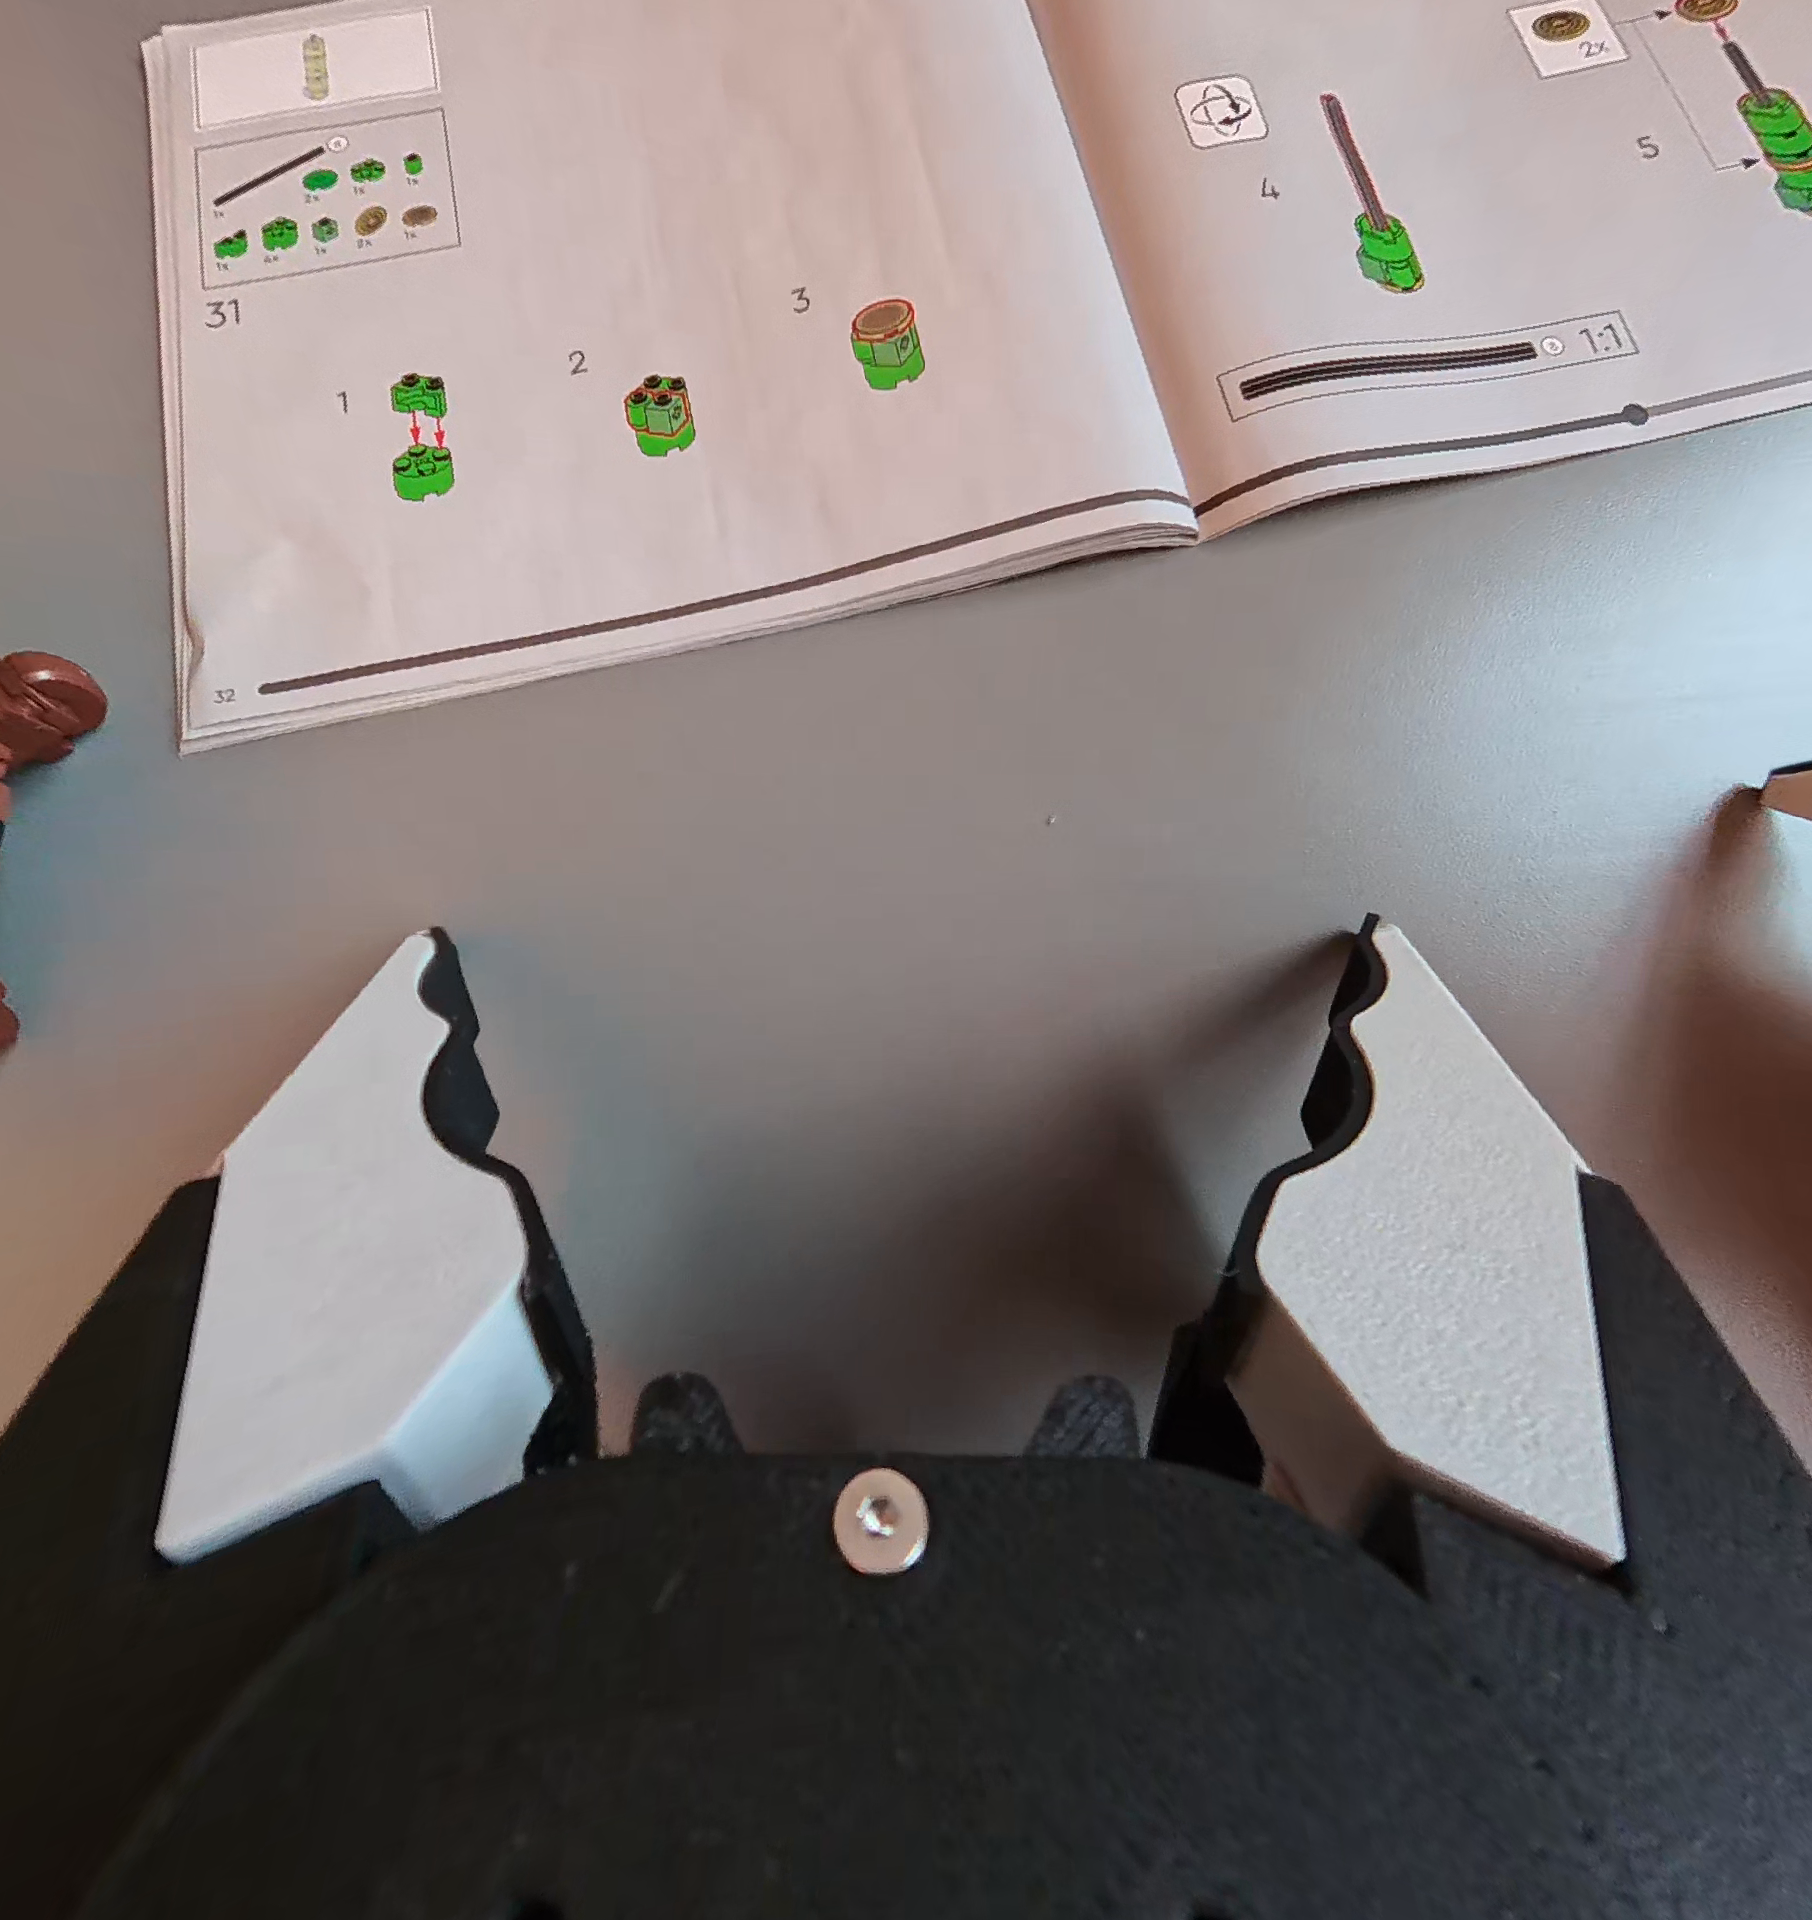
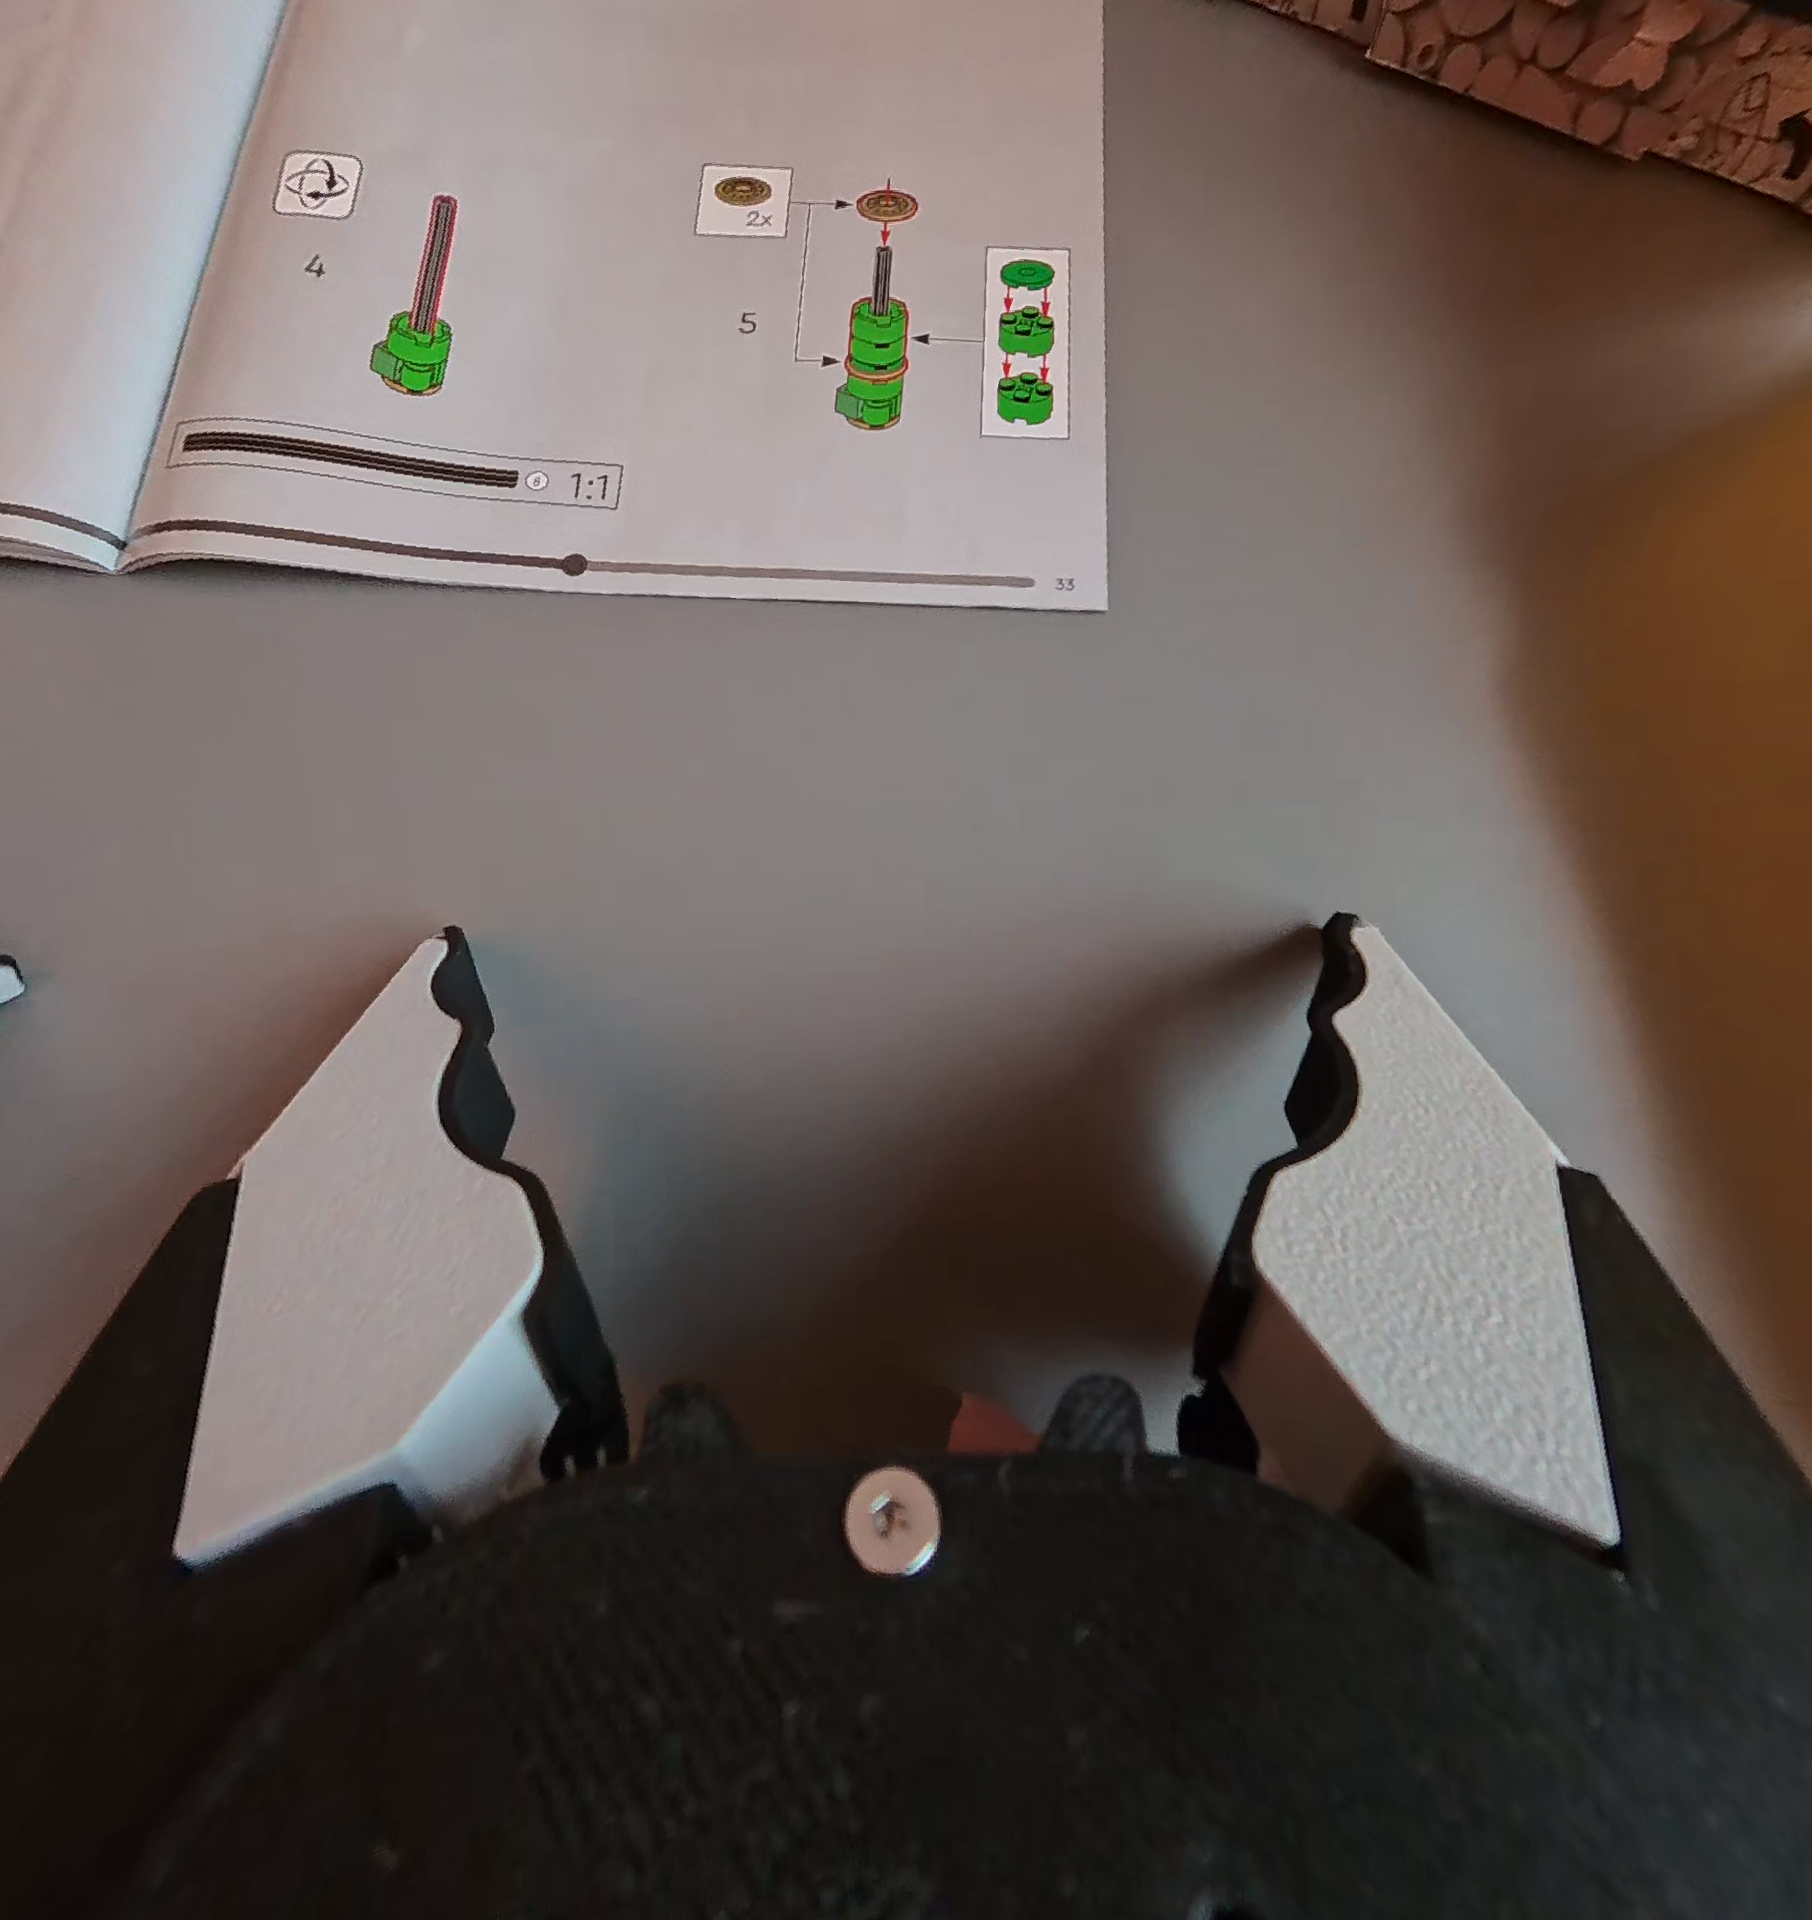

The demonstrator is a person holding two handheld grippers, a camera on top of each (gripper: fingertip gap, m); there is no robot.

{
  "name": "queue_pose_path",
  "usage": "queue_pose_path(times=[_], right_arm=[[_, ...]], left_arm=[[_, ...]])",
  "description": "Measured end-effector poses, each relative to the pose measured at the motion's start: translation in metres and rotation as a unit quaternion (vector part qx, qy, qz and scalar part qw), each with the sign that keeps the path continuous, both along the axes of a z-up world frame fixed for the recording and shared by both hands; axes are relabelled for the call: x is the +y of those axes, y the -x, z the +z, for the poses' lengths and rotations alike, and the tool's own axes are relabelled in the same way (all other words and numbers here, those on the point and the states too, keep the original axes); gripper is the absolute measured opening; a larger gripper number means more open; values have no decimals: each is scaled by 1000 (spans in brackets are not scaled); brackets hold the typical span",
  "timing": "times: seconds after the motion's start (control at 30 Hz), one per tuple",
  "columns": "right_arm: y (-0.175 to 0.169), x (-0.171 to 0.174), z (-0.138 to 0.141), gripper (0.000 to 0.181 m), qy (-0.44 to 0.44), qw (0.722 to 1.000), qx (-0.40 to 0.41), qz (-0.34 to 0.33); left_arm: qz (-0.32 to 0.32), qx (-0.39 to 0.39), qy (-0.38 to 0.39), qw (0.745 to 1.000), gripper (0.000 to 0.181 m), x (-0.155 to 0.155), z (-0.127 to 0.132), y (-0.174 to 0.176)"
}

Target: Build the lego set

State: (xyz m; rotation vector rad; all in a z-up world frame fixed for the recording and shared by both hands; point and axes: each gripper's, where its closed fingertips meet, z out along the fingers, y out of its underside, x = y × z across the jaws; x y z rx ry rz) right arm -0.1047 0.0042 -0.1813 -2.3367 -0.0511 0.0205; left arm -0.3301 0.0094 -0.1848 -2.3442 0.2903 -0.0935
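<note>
Hovering just short of the open instruction booklet (image 1: 673, 312), the left gripper (image 1: 902, 930) and right gripper (image 2: 894, 925) both had fingers spread, grasping nothing, over the grey surface (image 1: 881, 790).

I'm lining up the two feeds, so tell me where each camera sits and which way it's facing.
Left wrist view: sits on the left gripper, looking forward and down along its open jaws at the grey table and the open instruction booklet; a brown lego model shows at the left edge.
Right wrist view: sits on the right gripper, jaws open, facing the booklet's right-hand page; a patterned brown box lies top right.
Shared: both see the booklet, the table, and the other gripper's fingertip at an edge.
</note>
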Motion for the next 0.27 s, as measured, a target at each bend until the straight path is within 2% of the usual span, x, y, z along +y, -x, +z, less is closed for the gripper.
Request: queue_pose_path(times=[0.27], right_arm=[[1, -1, 0, 151, 1, 1000, 2, 6]], left_arm=[[-1, 0, 1, 1000, 158, 0, 0, 0]])
